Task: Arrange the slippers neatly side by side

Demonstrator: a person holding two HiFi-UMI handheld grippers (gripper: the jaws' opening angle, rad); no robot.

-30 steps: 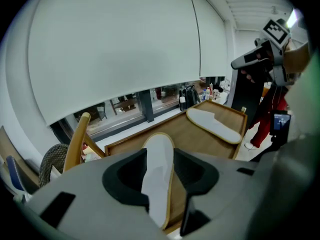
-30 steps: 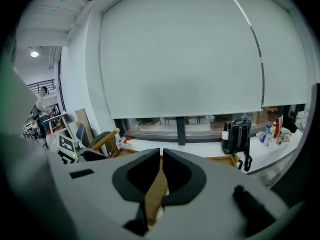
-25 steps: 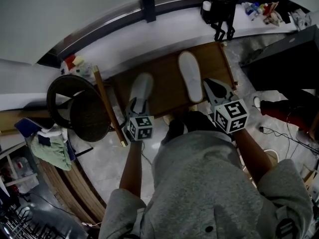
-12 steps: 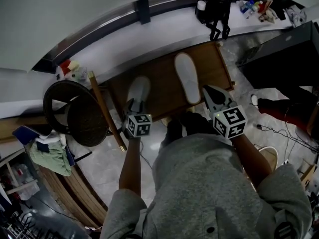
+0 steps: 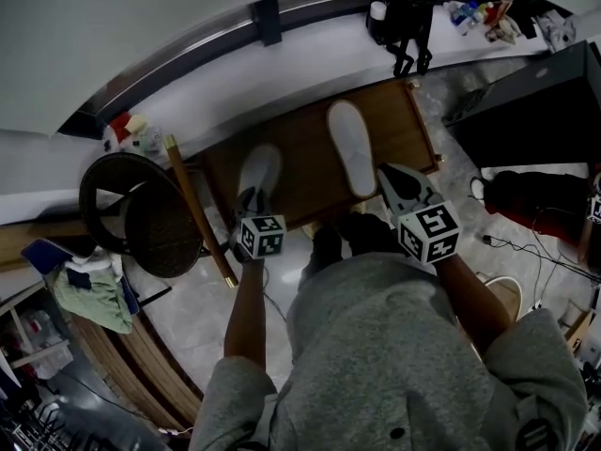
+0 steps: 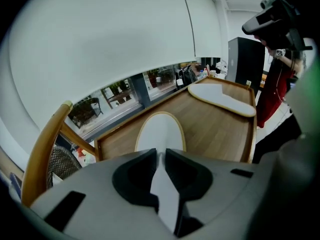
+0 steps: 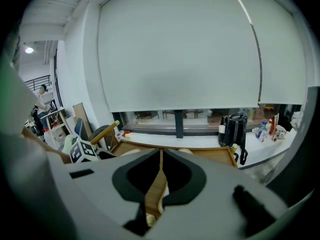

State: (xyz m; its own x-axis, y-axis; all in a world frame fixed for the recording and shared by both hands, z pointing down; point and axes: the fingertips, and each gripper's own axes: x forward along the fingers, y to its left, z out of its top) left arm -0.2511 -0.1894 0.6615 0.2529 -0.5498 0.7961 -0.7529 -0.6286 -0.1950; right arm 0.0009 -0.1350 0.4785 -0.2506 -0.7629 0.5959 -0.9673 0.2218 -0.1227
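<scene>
Left gripper: just closed on left slipper at tray's near edge; right gripper: shut, empty; right slipper farther up tray, aligning not yet done.

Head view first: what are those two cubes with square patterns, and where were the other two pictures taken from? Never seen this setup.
No robot here: a person holds a two-jaw gripper in each hand, and each patterned cube is part of its gripper. The head view looks down from the person's head; the other two come from cameras riding on the grippers, looking along their jaws. Two white slippers lie apart on a wooden tray. The left gripper has just been closing its jaws on the edge of the near slipper. The right gripper is shut and empty, close to the far slipper.
</scene>
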